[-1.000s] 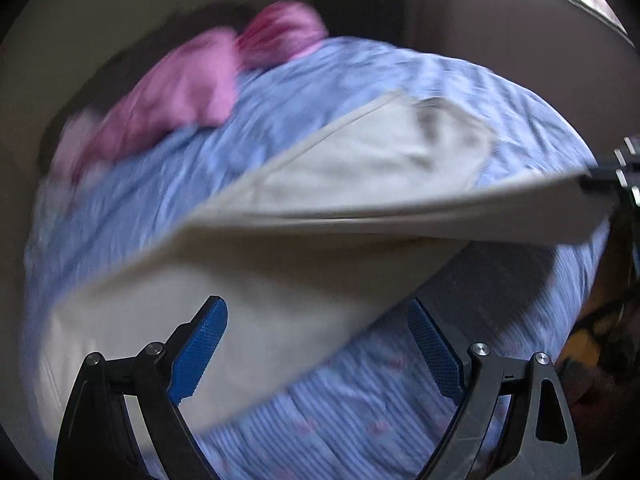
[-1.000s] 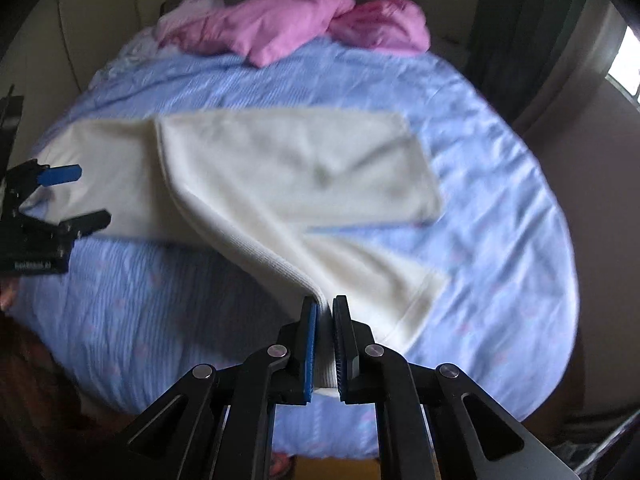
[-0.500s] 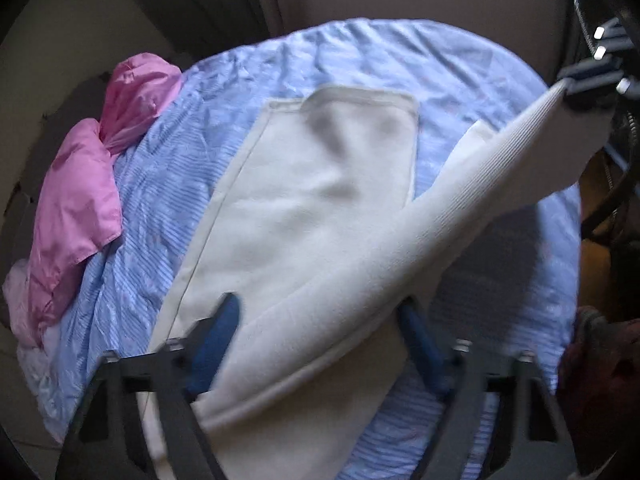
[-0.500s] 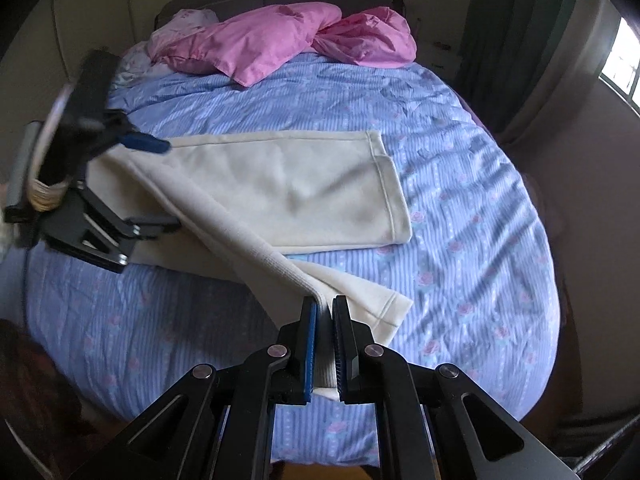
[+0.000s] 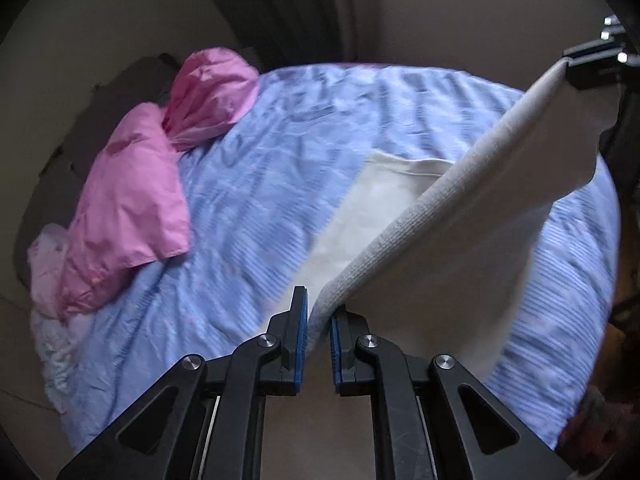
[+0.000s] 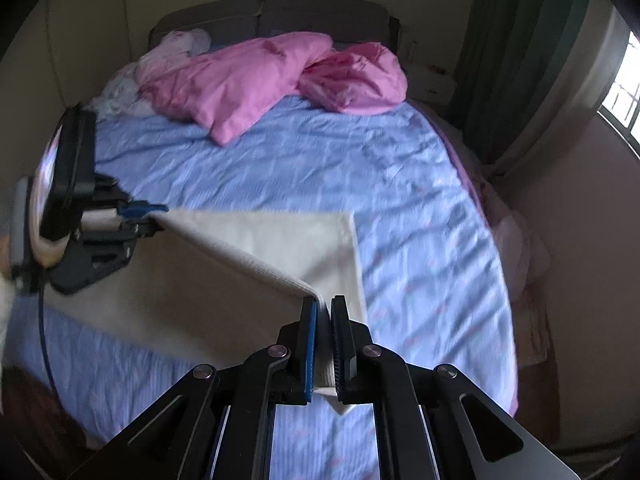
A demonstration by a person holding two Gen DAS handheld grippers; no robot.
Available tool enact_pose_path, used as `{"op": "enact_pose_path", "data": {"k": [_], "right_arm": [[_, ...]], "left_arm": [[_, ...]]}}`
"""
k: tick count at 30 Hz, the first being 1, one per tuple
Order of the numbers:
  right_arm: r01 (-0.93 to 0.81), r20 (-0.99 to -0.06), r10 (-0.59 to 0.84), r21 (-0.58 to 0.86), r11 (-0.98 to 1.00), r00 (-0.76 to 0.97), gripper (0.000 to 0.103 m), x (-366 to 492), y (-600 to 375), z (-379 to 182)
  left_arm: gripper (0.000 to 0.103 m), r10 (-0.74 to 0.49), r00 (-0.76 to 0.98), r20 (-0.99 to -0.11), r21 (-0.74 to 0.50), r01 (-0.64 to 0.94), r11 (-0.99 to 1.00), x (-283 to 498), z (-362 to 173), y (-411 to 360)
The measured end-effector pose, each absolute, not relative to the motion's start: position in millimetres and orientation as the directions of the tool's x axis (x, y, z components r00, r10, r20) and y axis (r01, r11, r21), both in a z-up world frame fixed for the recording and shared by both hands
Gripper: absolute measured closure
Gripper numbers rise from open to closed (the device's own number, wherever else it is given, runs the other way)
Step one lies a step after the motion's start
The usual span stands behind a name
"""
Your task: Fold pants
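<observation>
Two grippers, left [image 5: 319, 344] and right [image 6: 324, 344], jaws clamped on the pants [image 6: 224, 280], let you stretch the ribbed edge taut above the bed [image 6: 420, 208] at lower centre.

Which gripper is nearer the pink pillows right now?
Left. The left gripper holds the pants on the side toward the pink pillows; the right gripper clamps the other end nearer the foot of the bed.
</observation>
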State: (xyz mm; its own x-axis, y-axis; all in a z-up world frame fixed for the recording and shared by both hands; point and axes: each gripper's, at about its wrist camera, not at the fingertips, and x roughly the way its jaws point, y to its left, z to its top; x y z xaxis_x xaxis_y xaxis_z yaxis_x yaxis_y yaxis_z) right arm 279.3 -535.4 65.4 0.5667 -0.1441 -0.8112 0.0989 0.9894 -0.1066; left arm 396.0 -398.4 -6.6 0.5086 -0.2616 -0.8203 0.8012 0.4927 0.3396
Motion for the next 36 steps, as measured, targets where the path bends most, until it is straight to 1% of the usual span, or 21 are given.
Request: {"op": "enact_pose_path", "data": {"k": [2,5,12,14,17,18,19,21,22,23,24,25,27,29,32,34,36], "right_arm": [[0.107,-0.821,-0.166,-0.128,0.986,0.547,0.095,307,-543,65],[0.128,-0.844,-0.188,-0.142,0.981,0.503,0.095,350,-552,50],[0.159,-0.869,-0.229,-0.176,0.971,0.438,0.095,439,-566,-11],[0.178,-0.882,-0.216,-0.153,0.972,0.419,0.095,458,-573,-27],[0.209,-0.892,-0.199,-0.121,0.97,0.405,0.095,486,-585,-53],[0.226,-0.885,-0.205,-0.117,0.967,0.418,0.092,494,-588,-60],[0.243,-0.874,-0.216,-0.117,0.963,0.434,0.088,500,-592,-63],[0.322,-0.838,-0.286,-0.141,0.936,0.464,0.05,504,-600,-63],[0.353,-0.818,-0.312,-0.145,0.925,0.483,0.045,503,-604,-60],[0.371,-0.799,-0.327,-0.141,0.918,0.505,0.045,498,-607,-57],[0.374,-0.796,-0.328,-0.139,0.917,0.509,0.045,497,-610,-55],[0.372,-0.801,-0.32,-0.132,0.919,0.506,0.045,494,-612,-54],[0.348,-0.802,-0.291,-0.111,0.931,0.522,0.045,481,-613,-50],[0.326,-0.789,-0.295,-0.127,0.937,0.539,0.045,462,-610,-42],[0.322,-0.783,-0.314,-0.154,0.934,0.537,0.045,438,-598,-33],[0.287,-0.797,-0.267,-0.123,0.95,0.542,0.045,422,-582,-28],[0.19,-0.801,-0.151,-0.048,0.981,0.579,0.045,399,-550,-21]], "left_arm": [[0.091,-0.22,0.531,-0.818,0.368,0.778,0.509,415,-15,-409],[0.091,-0.169,0.531,-0.83,0.377,0.758,0.532,442,-36,-419],[0.09,-0.118,0.51,-0.852,0.371,0.748,0.55,480,-82,-424],[0.088,-0.112,0.509,-0.854,0.374,0.748,0.549,485,-91,-423],[0.077,-0.085,0.526,-0.846,0.384,0.713,0.586,498,-99,-421],[0.066,-0.074,0.528,-0.846,0.385,0.7,0.601,503,-101,-421],[0.057,-0.065,0.534,-0.843,0.383,0.68,0.625,509,-101,-419],[0.053,-0.052,0.57,-0.82,0.4,0.636,0.66,516,-97,-417],[0.052,-0.033,0.619,-0.785,0.434,0.586,0.684,518,-92,-415],[0.049,-0.021,0.652,-0.758,0.452,0.548,0.704,520,-87,-413],[0.044,-0.017,0.664,-0.748,0.449,0.524,0.723,522,-82,-409],[0.043,-0.027,0.661,-0.75,0.421,0.509,0.751,525,-76,-403],[0.043,-0.05,0.634,-0.771,0.367,0.508,0.779,525,-65,-391],[0.043,-0.086,0.597,-0.797,0.312,0.529,0.789,516,-54,-376],[0.043,-0.119,0.599,-0.792,0.303,0.556,0.774,487,-38,-349],[0.039,-0.131,0.623,-0.772,0.334,0.572,0.749,459,-27,-322],[0.036,-0.146,0.631,-0.762,0.342,0.584,0.736,435,-19,-294]]}}
